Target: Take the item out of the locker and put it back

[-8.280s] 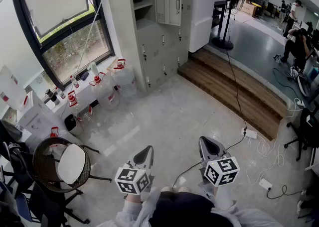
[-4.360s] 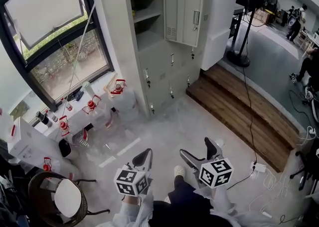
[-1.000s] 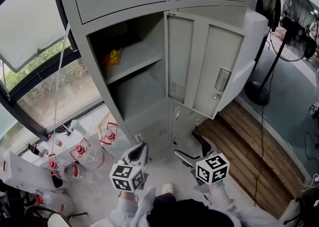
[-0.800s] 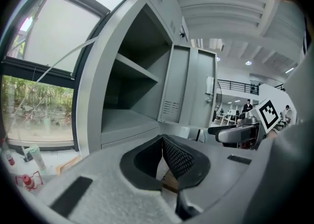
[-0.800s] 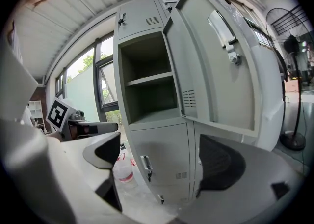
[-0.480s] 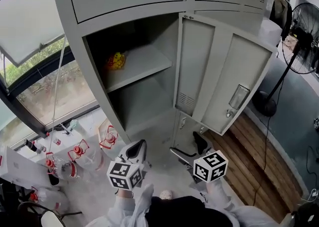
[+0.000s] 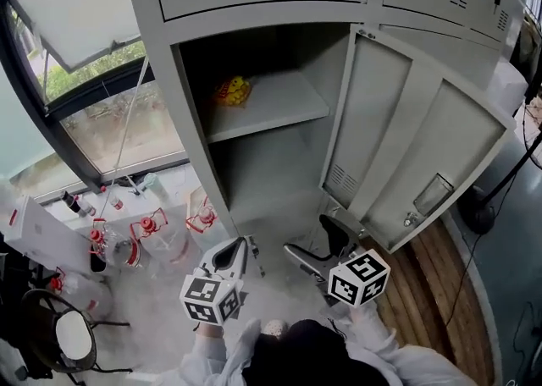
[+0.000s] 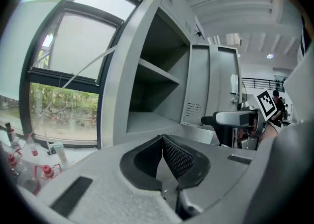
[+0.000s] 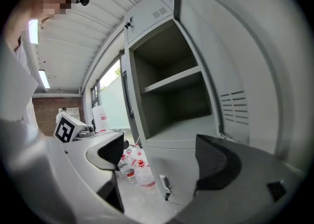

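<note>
The grey locker [image 7: 279, 113] stands with its door [image 7: 406, 147] swung out to the right. A small yellow item [image 7: 230, 90] lies on its upper shelf at the back left; the compartment below holds nothing I can see. My left gripper [image 7: 240, 250] hangs low in front of the locker's foot, shut with nothing in it, its pads meeting [image 8: 162, 140]. My right gripper [image 7: 312, 242] is beside it, open and empty; its jaws are closing. The right gripper view looks up at the locker [image 9: 176, 95] through the wide gap of that gripper [image 9: 164, 154]. Neither gripper view shows the item.
Water jugs with red caps [image 7: 144, 236] crowd the floor left of the locker under the window [image 7: 93, 79]. A round chair [image 7: 72, 338] is at the lower left. A wooden step [image 7: 440, 291] lies to the right. The open door juts out above my right gripper.
The view has drawn closer to the locker, which now fills more of the frame and sits further right. Both grippers stay low in front of it.
</note>
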{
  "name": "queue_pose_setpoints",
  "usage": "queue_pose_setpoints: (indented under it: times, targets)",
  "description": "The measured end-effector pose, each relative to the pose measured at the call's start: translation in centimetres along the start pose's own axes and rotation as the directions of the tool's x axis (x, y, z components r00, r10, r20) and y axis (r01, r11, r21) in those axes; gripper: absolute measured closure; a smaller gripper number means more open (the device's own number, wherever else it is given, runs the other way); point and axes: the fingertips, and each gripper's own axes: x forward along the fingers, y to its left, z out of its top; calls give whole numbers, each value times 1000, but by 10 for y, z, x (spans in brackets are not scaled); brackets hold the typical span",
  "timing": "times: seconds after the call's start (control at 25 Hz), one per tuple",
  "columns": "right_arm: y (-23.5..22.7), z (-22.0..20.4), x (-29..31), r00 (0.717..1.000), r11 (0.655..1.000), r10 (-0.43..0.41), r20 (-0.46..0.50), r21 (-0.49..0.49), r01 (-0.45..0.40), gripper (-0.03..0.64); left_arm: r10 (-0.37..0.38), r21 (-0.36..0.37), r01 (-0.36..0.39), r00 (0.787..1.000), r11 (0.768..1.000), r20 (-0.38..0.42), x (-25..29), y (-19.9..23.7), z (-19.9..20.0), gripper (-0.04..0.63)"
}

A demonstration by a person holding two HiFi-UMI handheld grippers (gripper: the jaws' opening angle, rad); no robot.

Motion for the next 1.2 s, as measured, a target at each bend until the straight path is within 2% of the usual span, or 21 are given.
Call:
queue_pose_setpoints:
  times: [0.2, 0.36, 0.52, 0.72, 0.88, 1.08, 1.2]
  targets:
    - [17, 12, 13, 989, 989, 146, -30, -3, -146, 161, 137, -89, -134, 990, 987, 28, -24, 0, 1, 588]
    - [21, 24, 18, 981, 981, 192, -28, -20, -193, 161, 222, -129, -216, 974, 968, 39, -38, -2, 0, 588]
    - [28, 51, 24, 974, 972, 224, 8, -69, -223, 161, 283, -135, -274, 958, 952, 53, -48, -1, 5, 588]
    - [34, 92, 35, 974, 969, 214, 74, -143, -203, 161, 304, -139, -291, 948, 947, 89, -49, 4, 25, 588]
    - [40, 130, 53, 978, 960, 187, 98, -231, -160, 161, 296, -111, -283, 946, 953, 129, -48, 15, 54, 586]
    - [48, 181, 76, 975, 933, 184, 121, -335, -135, 161, 270, -52, -265, 945, 963, 183, -48, 27, 92, 586]
    - [53, 206, 94, 975, 906, 197, 101, -398, -142, 161, 257, -18, -259, 945, 966, 204, -50, 34, 108, 587]
